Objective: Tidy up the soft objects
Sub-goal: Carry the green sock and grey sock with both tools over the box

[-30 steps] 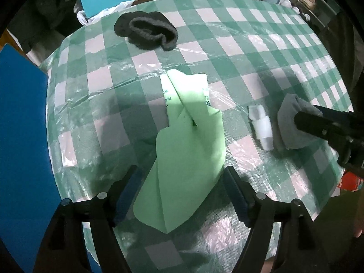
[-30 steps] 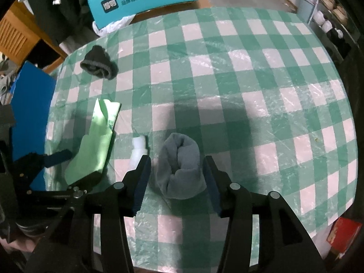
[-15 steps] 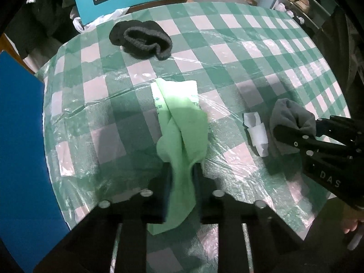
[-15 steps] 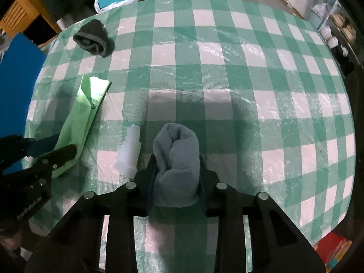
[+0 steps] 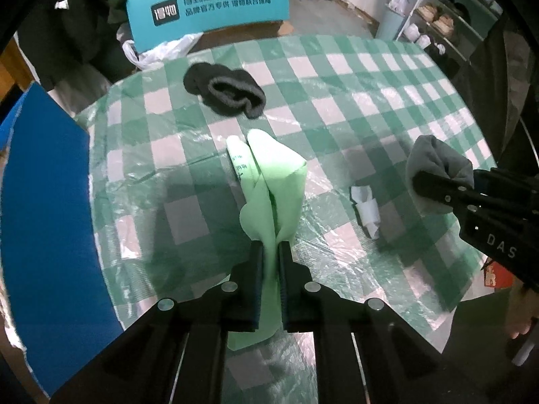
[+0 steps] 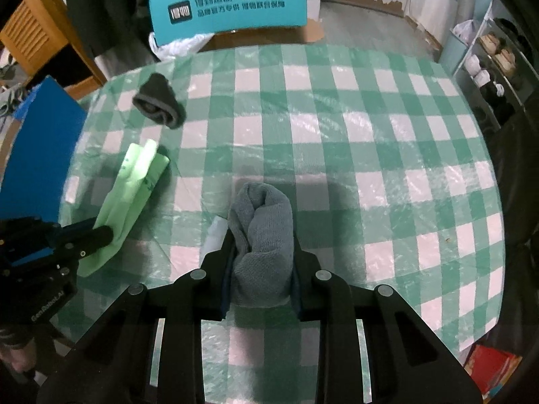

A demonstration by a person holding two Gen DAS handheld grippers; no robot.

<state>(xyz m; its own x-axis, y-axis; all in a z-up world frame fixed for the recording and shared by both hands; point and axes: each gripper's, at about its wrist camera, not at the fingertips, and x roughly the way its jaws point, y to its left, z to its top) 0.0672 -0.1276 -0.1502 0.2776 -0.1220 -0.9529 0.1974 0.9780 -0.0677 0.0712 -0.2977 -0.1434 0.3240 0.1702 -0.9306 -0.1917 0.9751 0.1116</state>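
Note:
My left gripper [image 5: 270, 247] is shut on a light green cloth [image 5: 273, 181] and lifts it off the green-checked table [image 5: 353, 107]; the cloth's far end hangs toward the table. It also shows in the right wrist view [image 6: 131, 188]. My right gripper [image 6: 262, 239] is shut on a rolled grey towel [image 6: 261, 232] and holds it above the table; the towel also shows in the left wrist view [image 5: 438, 168]. A dark knitted hat [image 5: 225, 92] lies at the table's far left, also seen in the right wrist view [image 6: 158, 102].
A small white folded piece [image 5: 365, 207] lies on the table between the grippers. A blue board [image 5: 43, 222] stands along the table's left edge. A teal chair back [image 6: 229, 6] is behind the table. Shelves [image 6: 488, 64] stand at the far right.
Both grippers closed, the left on the green cloth and the right on the grey towel. Both have since risen, lifting their cloths off the table.

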